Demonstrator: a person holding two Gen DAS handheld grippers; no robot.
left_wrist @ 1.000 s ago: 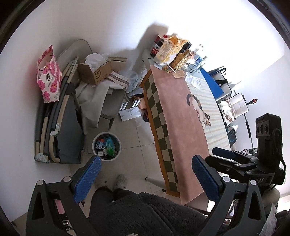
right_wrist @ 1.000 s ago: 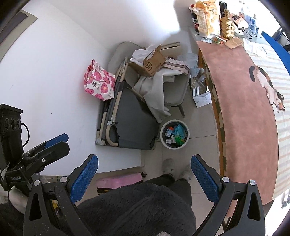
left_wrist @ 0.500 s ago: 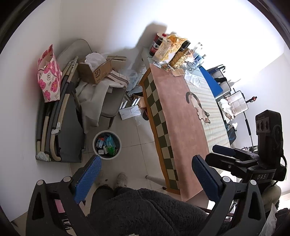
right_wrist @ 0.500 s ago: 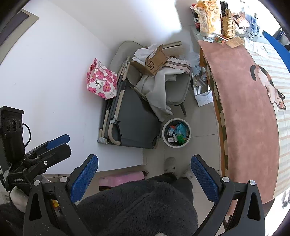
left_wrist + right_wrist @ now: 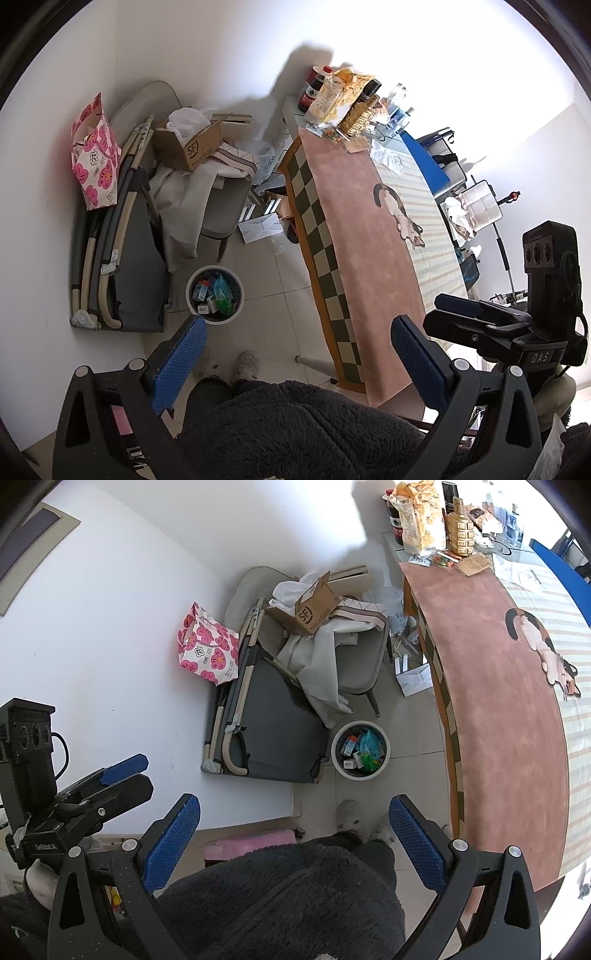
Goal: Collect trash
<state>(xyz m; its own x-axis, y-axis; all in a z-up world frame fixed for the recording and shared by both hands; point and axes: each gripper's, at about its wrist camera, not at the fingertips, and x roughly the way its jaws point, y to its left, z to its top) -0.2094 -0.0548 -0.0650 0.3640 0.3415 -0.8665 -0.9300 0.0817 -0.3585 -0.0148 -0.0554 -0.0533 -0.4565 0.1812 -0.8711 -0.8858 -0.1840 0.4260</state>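
Trash (image 5: 355, 137) is piled at the far end of the counter (image 5: 354, 236), well away from my empty, wide-apart fingers (image 5: 176, 363), so I'd reach in low, grabbing one wrapper for the bin (image 5: 215, 292).

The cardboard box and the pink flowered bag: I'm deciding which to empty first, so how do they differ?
The cardboard box is plain brown, lies tipped on the heaped chair, flaps open. The pink flowered bag is white with pink blossoms and stands against the wall beside the folded cot. Both are away from the bin.
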